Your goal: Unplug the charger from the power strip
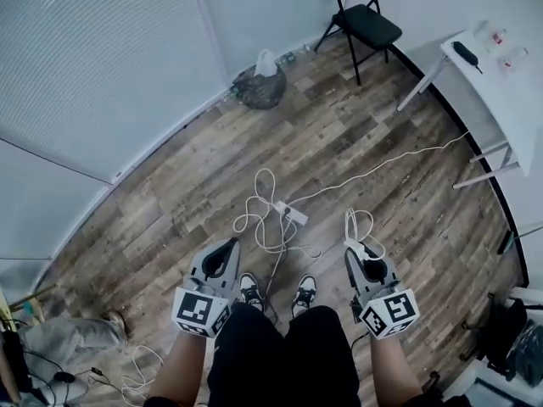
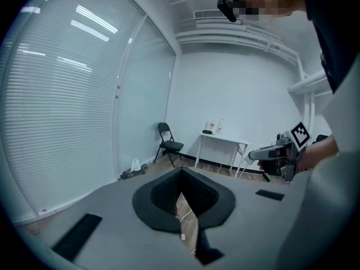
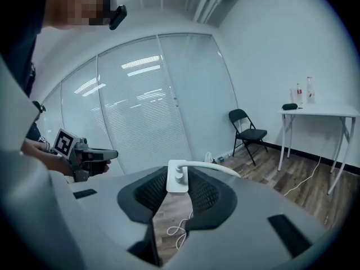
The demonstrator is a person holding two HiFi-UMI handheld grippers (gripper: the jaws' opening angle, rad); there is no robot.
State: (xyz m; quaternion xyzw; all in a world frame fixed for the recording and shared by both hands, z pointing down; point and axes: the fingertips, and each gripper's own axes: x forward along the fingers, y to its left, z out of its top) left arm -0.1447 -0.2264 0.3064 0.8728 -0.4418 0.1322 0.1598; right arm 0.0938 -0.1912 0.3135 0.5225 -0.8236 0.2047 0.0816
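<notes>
I stand over a wooden floor where the white power strip (image 1: 291, 214) lies among loops of white cable (image 1: 265, 227). My right gripper (image 1: 355, 248) is held up at waist height, shut on the white charger (image 3: 178, 177). The charger's cable (image 3: 211, 166) leaves it to the right, and in the head view hangs in a coil (image 1: 361, 223) by the jaws. The charger is well apart from the strip. My left gripper (image 1: 227, 248) is raised beside it, its fingertips (image 2: 181, 173) meeting with nothing between them. Each gripper shows in the other's view.
A black folding chair (image 1: 365, 19) and a white table (image 1: 501, 83) with small items stand at the far wall. A dark bag (image 1: 259, 87) sits by the blinds-covered glass wall (image 1: 93, 66). A long cord (image 1: 382, 166) runs from the strip toward the table. My shoes (image 1: 250, 288) are just below.
</notes>
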